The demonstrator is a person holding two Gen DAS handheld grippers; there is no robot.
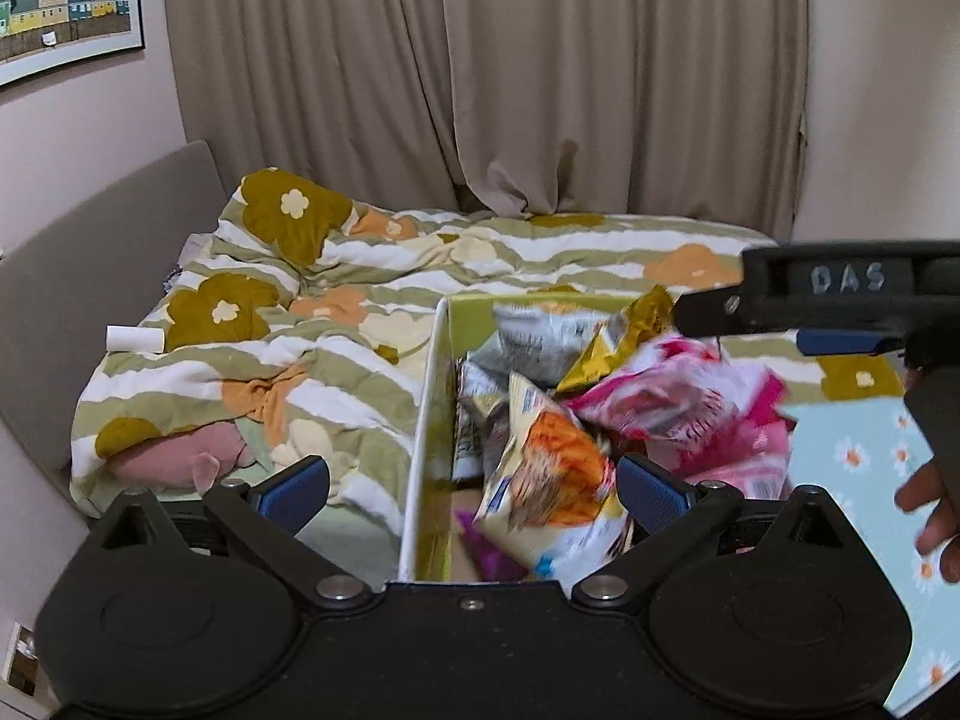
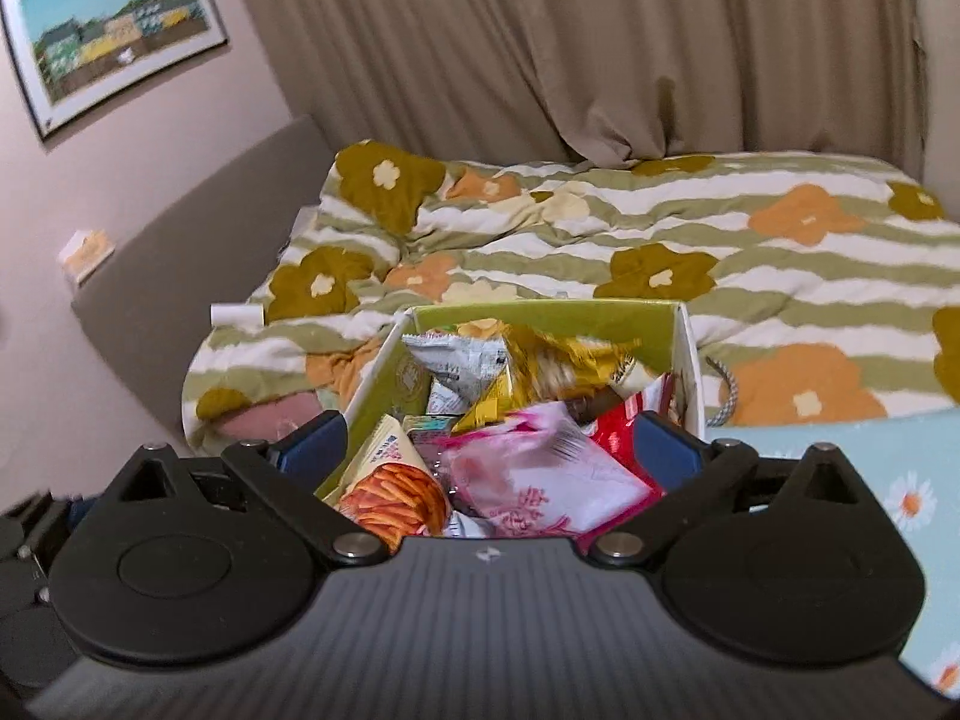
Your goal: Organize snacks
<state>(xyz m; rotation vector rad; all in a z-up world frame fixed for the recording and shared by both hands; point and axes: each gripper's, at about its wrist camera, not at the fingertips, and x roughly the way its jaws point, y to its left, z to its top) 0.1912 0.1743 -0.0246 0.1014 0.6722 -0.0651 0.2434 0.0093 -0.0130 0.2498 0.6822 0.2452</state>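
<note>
The open box [image 2: 540, 315], white outside and green inside, sits on the bed, and the snacks are heaped in it well above the rim. Both hand-held grippers hang over its near edge, pointing down and forward into the pile, and that is what the coming move turns on: everything to be sorted lies straight ahead of and below the fingers, not off to a side.

The left hand-held gripper [image 1: 474, 483] stands wide open with nothing pressed between its blue pads; the cream packet with orange sticks [image 1: 543, 468] lies just ahead of it, its long axis running away from the fingers and tilted toward the box's left wall. The right hand-held gripper [image 2: 489, 447] is likewise spread wide and holds nothing; the pink packet [image 2: 540, 474] lies loose in front of its gap, blurred, resting on the heap. So the left is nearer the orange-stick packet, the right nearer the pink one. Behind them a gold packet [image 2: 540, 369] and a grey-and-white printed packet [image 2: 447, 357] lean against the far wall.

In the left wrist view the right tool crosses above the far right corner of the box, and a hand [image 1: 933, 516] shows at the edge. The two tools are close together, so they could crowd each other. Around the box lie the flowered quilt [image 2: 660, 222], a pale blue daisy sheet [image 2: 870, 468] to the right, and a small white roll [image 1: 135, 339] well off to the left.
</note>
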